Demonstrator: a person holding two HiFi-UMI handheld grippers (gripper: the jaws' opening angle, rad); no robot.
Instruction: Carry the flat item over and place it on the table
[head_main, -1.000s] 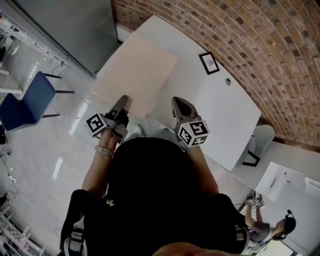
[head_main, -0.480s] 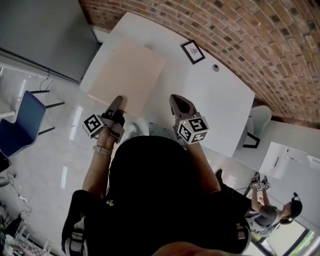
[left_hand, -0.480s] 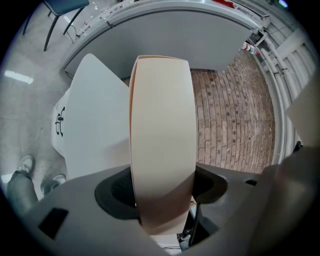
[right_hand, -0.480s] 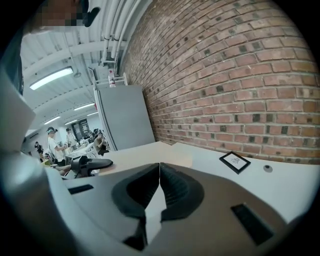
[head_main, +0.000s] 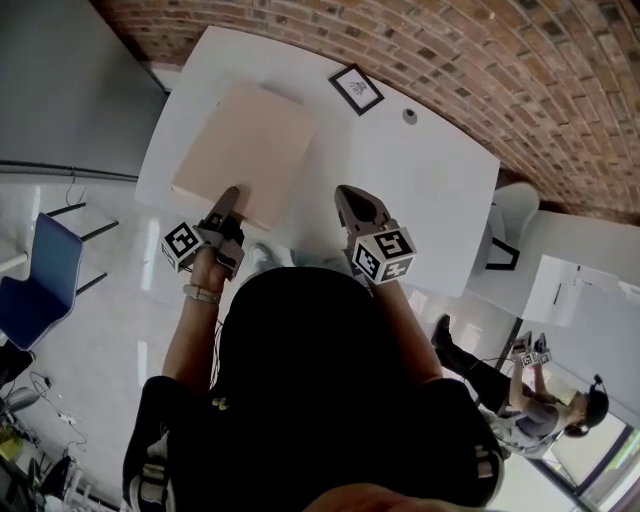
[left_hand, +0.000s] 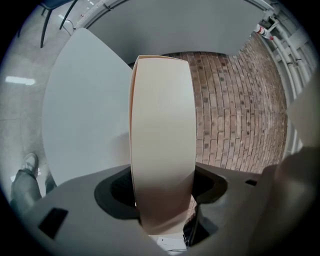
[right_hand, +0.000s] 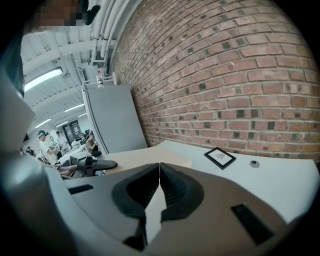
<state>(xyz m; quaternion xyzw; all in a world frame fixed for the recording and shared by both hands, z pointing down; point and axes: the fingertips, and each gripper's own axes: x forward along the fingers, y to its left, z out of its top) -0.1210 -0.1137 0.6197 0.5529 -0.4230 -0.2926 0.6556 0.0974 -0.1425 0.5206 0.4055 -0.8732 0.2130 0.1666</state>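
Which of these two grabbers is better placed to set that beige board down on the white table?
Left. The left gripper has its jaws clamped on the board at its near edge, over the table. The right gripper is shut and empty.

A red brick wall (head_main: 480, 60) runs behind the white worktop (head_main: 430, 200). A grey panel (head_main: 60, 90) stands beside the worktop's left end. The floor (head_main: 100, 345) is pale and glossy, and a blue chair (head_main: 32, 285) stands on it. Ceiling strip lights (right_hand: 44, 77) are lit.
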